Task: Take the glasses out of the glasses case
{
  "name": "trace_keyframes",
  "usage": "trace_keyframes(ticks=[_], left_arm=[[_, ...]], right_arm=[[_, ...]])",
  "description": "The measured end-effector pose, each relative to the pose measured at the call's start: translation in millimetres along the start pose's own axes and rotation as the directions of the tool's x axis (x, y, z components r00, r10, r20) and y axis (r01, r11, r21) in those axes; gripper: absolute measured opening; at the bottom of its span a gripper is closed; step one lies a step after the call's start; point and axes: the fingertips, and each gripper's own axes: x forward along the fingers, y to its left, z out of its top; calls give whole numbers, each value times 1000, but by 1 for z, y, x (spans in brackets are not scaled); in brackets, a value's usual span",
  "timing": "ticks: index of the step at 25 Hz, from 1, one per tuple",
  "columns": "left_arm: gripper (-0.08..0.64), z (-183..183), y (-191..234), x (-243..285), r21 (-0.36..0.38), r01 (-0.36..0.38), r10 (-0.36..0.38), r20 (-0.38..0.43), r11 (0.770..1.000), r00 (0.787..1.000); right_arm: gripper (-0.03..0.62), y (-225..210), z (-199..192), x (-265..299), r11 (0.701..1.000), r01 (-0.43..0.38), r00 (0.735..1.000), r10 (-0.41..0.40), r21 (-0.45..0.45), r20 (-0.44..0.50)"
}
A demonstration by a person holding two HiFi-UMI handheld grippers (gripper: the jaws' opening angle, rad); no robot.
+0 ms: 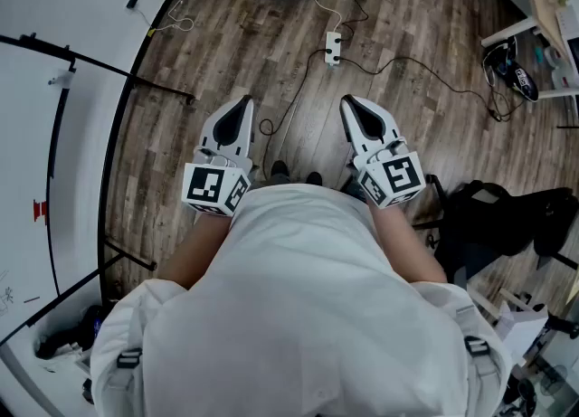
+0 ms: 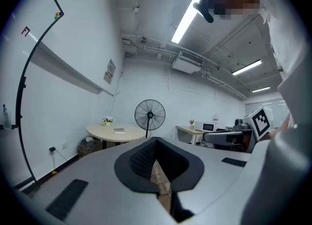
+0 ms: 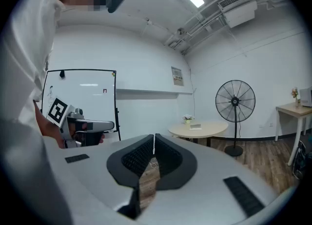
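Not begun, going by these views: no glasses case and no glasses anywhere in sight, so finding the case, opening it and lifting the glasses out all left to do. Left gripper [image 1: 242, 103] and right gripper [image 1: 349, 103] held side by side at waist height, pointing out over the brown wood-plank floor [image 1: 181, 162]. Jaws of each together at the tips, nothing between them, only floor seen through the hollow behind.

Likeliest place for the case: the round pale-topped bench [image 3: 197, 129] far across the room beside the black pedestal fan [image 3: 235, 102]. Small flat item on top there, too small to name, perhaps the case.

Open floor straight ahead. To watch on the way:
- white power strip [image 1: 333, 47] and trailing black cables [image 1: 398, 67] on the far floor
- black-framed whiteboard [image 1: 36, 135] with splayed legs close on the left
- black bulky bag [image 1: 493, 216] near on the right
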Motion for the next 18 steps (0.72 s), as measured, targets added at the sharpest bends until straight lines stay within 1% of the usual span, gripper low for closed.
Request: trace_keyframes(ticks=[5, 8, 10, 12, 15, 18], left_arm=[[2, -7, -31, 1, 11, -49, 49, -11, 999, 999], [2, -10, -48, 4, 22, -60, 61, -26, 998, 998], [2, -11, -61, 6, 15, -40, 40, -29, 999, 999], [3, -13, -78, 8, 4, 12, -11, -33, 1000, 999], [5, -17, -108, 13, 10, 74, -73, -45, 997, 996], [5, -24, -129, 17, 19, 86, -85, -63, 996, 994]], right_arm=[[28, -26, 1, -27, 1000, -4, 1000, 4, -26, 13], [28, -45, 7, -49, 996, -1, 999, 5, -94, 37], [28, -63, 14, -64, 992, 11, 998, -4, -127, 58], [28, -76, 18, -78, 993, 6, 998, 2, -114, 65], [28, -85, 12, -98, 994, -24, 998, 31, -109, 63], [28, -94, -6, -117, 998, -22, 998, 26, -63, 56]])
